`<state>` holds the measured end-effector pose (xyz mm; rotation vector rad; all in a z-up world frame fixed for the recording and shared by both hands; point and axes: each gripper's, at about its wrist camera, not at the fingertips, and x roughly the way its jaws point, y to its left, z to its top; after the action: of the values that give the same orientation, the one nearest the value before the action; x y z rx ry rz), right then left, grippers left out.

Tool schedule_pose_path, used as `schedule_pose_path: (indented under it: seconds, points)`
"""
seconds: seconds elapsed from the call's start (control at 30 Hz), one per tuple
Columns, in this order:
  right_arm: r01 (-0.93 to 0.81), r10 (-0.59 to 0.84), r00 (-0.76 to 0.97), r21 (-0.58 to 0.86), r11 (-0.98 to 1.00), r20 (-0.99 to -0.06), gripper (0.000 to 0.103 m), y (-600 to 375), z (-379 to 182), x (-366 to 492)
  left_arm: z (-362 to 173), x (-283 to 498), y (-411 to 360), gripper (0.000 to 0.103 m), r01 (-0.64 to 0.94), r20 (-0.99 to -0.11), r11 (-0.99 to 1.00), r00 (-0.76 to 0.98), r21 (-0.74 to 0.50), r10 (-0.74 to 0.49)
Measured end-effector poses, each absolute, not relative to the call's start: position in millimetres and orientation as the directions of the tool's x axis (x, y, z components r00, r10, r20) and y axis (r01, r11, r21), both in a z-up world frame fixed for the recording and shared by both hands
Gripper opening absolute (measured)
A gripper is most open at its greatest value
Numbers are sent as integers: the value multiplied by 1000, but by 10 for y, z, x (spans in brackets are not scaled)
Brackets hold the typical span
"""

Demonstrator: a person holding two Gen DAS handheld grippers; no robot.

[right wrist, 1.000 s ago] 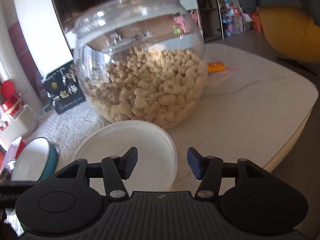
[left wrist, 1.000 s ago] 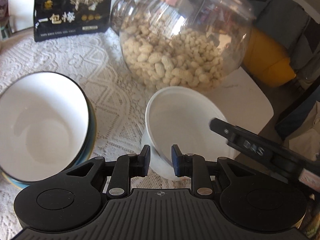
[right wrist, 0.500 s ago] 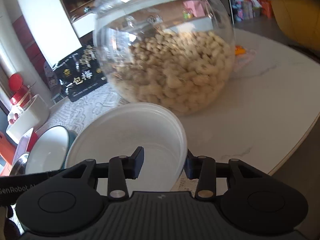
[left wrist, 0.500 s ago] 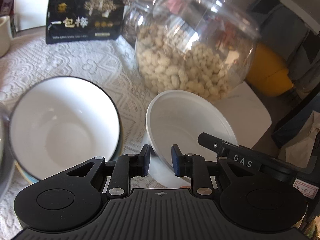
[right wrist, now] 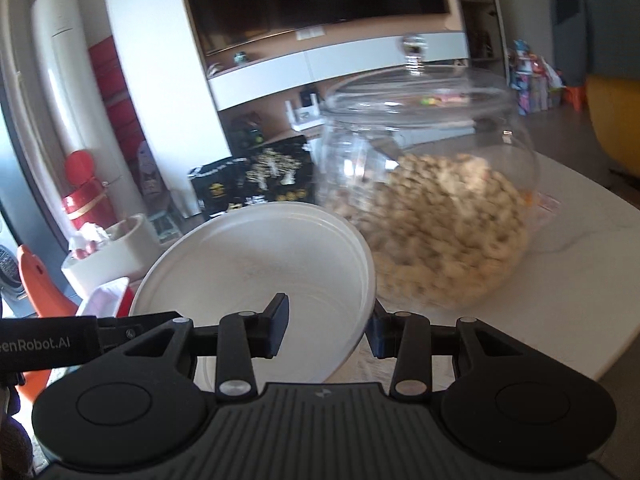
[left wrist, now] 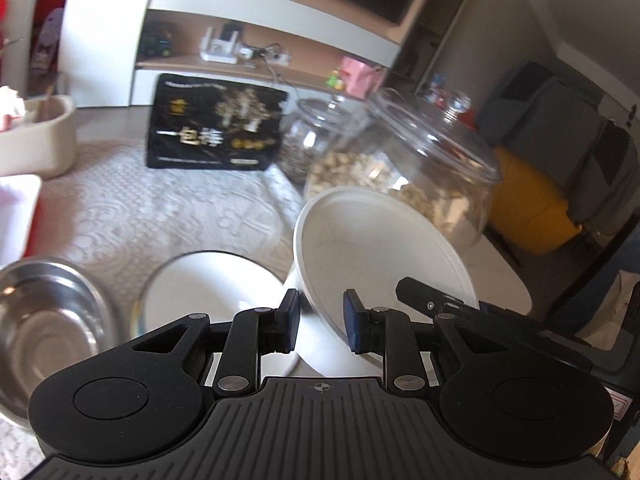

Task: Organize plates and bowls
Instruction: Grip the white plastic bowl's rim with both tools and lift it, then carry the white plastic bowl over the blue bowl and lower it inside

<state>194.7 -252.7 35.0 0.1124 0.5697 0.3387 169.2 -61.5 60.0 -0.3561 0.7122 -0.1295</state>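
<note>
Both grippers pinch the rim of the same white bowl [left wrist: 376, 248], one on each side. The left gripper [left wrist: 320, 320] is clamped on its near edge, low in the middle of the left view. The right gripper [right wrist: 326, 328] has just closed on the bowl's right edge. The bowl is up off the table, in front of the big peanut jar [right wrist: 436, 216]. A blue-edged bowl [left wrist: 200, 292] and a steel bowl [left wrist: 44, 320] sit at the lower left.

Two close wrist views angled down over the tabletop, both sharing white bowl [left wrist: 372, 248] [right wrist: 256, 256], somewhat blurred.
</note>
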Motion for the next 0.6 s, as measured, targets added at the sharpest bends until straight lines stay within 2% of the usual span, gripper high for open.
schedule_pose_path:
  seconds: [0.3,0.47,0.6]
  points:
    - [-343,379,769,167,924,-516,40,-1929,253,2010,363,1736,61,26,-95,-633,887,735,-451,-243]
    - [-371,369,748,112,922,-552,40,-1615,53,2053,161,1799,177,23,-162,-680,908,715,-386,-162]
    - [-379,362,728,98,920,-583,40,-1521,-80,2109,66,1821,262,25,-175,-688,903,707,-393,-162]
